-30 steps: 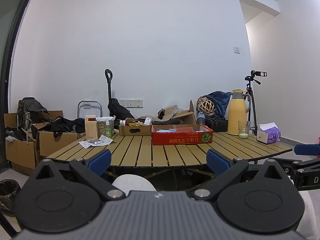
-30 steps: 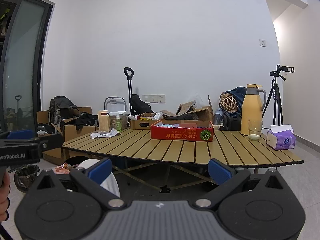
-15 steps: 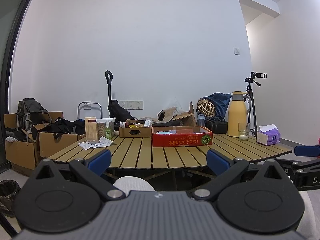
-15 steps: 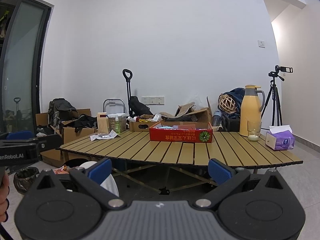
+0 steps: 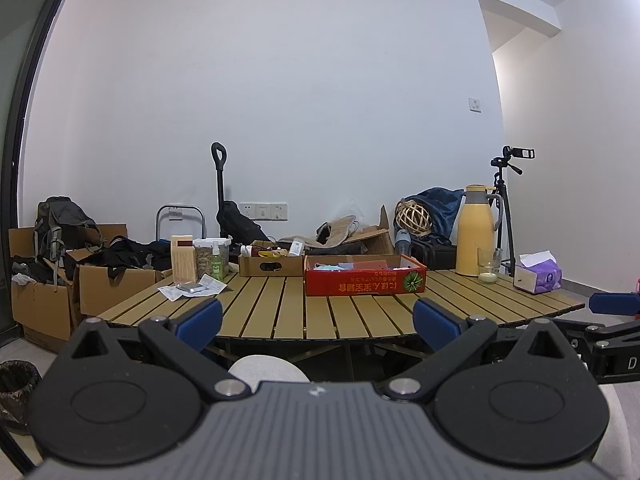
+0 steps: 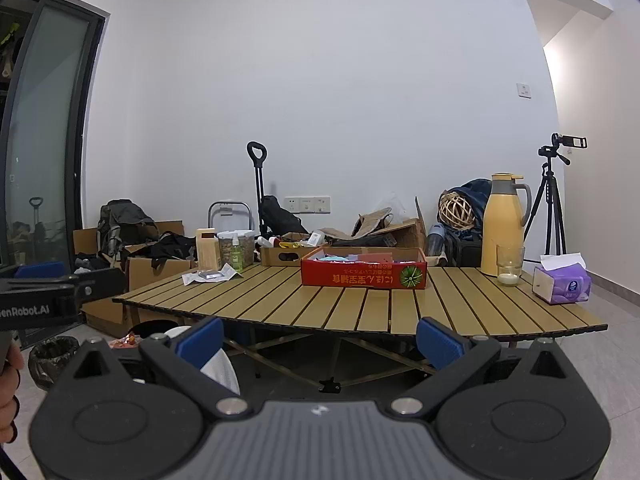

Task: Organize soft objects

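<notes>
Both empty: left hand-held gripper point(image 5: 316, 320) and right hand-held gripper point(image 6: 318, 338) hung spread wide, short of the worktop's point(image 6: 360, 304) near edge. Red box point(image 6: 363, 274) of soft items sat mid-worktop, toward its far edge.

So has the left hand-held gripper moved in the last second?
Yes, a little: in its own view the red cardboard box on the slatted wooden table has dropped lower, so the left hand-held gripper has tilted or risen slightly.

Two fisheye wrist views look level across a slatted wooden table point(image 5: 280, 312) toward a white wall, from just below its near edge. Both share the red box point(image 5: 364, 280) point(image 6: 362, 274); the right view sits further right, facing slightly left.
</notes>
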`<action>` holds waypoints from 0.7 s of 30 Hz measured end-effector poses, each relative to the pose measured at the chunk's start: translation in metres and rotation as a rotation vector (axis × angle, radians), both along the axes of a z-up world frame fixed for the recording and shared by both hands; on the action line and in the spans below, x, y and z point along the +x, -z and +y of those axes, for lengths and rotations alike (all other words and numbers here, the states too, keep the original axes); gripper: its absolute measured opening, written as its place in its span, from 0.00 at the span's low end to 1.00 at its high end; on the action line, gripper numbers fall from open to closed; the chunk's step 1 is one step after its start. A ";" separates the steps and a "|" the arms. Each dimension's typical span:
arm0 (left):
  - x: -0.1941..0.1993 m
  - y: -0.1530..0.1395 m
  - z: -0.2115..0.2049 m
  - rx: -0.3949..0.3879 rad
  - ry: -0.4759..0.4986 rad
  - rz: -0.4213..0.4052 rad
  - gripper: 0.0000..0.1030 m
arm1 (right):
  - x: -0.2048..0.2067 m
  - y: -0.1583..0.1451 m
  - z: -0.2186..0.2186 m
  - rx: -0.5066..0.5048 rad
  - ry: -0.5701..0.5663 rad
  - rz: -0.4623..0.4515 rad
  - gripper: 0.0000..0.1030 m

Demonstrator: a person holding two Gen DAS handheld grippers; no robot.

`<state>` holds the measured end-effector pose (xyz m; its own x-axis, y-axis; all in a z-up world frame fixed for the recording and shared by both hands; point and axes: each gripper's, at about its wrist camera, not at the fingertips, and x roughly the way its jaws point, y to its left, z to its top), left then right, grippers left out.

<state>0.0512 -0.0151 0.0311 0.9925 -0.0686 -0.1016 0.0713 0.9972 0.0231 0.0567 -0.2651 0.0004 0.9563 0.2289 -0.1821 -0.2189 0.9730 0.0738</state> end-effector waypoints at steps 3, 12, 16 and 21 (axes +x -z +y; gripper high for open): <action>0.000 0.000 0.000 0.001 0.000 0.000 1.00 | 0.000 0.000 0.000 0.000 0.001 0.000 1.00; -0.003 -0.006 -0.001 -0.002 0.008 -0.021 1.00 | -0.001 -0.001 0.001 0.003 0.002 -0.006 1.00; -0.004 -0.009 -0.003 -0.001 0.009 -0.031 1.00 | -0.002 -0.001 0.000 0.003 0.004 -0.011 1.00; -0.005 -0.008 -0.004 0.000 0.008 -0.032 1.00 | -0.003 -0.002 0.001 0.005 0.006 -0.015 1.00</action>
<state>0.0463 -0.0195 0.0393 0.9946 -0.0769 -0.0699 0.0789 0.9966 0.0253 0.0539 -0.2644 0.0022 0.9602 0.2243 -0.1668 -0.2144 0.9738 0.0751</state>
